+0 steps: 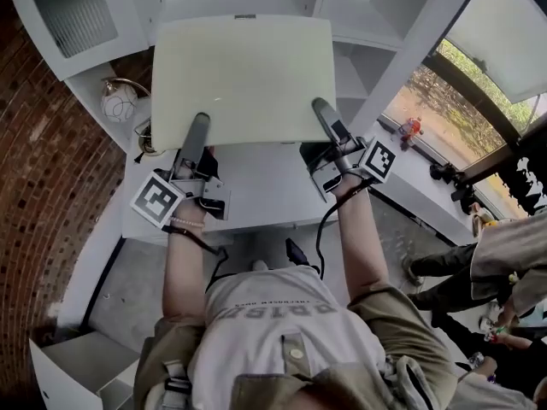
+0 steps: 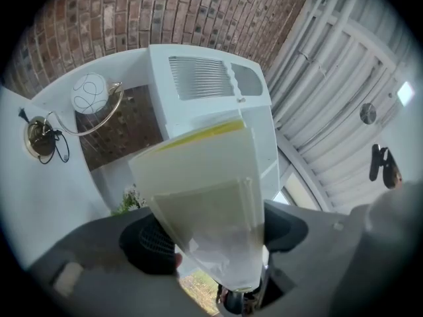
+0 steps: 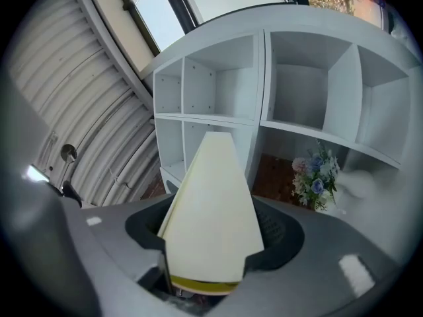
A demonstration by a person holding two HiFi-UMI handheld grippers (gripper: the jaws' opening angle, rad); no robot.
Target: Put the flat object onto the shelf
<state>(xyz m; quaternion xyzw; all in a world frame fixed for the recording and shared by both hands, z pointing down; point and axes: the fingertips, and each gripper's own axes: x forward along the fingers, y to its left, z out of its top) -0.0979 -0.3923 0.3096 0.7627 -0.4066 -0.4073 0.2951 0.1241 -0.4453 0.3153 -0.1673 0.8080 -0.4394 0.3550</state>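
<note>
The flat object is a large pale cream board [image 1: 244,79] with a yellow edge, held up in front of the white shelf unit [image 1: 367,15]. My left gripper [image 1: 200,126] is shut on its near left edge and my right gripper [image 1: 323,114] on its near right edge. In the left gripper view the board [image 2: 205,170] runs out from between the jaws of the left gripper [image 2: 215,233] toward the brick wall. The right gripper view shows the board [image 3: 211,197] clamped in the right gripper [image 3: 211,236], pointing at the shelf compartments [image 3: 310,91]. The board hides the shelf surface beneath it.
A white globe in a brass ring [image 1: 120,102] sits on the left ledge by the brick wall [image 1: 43,186]. A cabinet door with ribbed glass [image 1: 77,11] hangs open at the upper left. Flowers [image 3: 316,177] stand in a lower compartment. People [image 1: 479,263] stand at the right.
</note>
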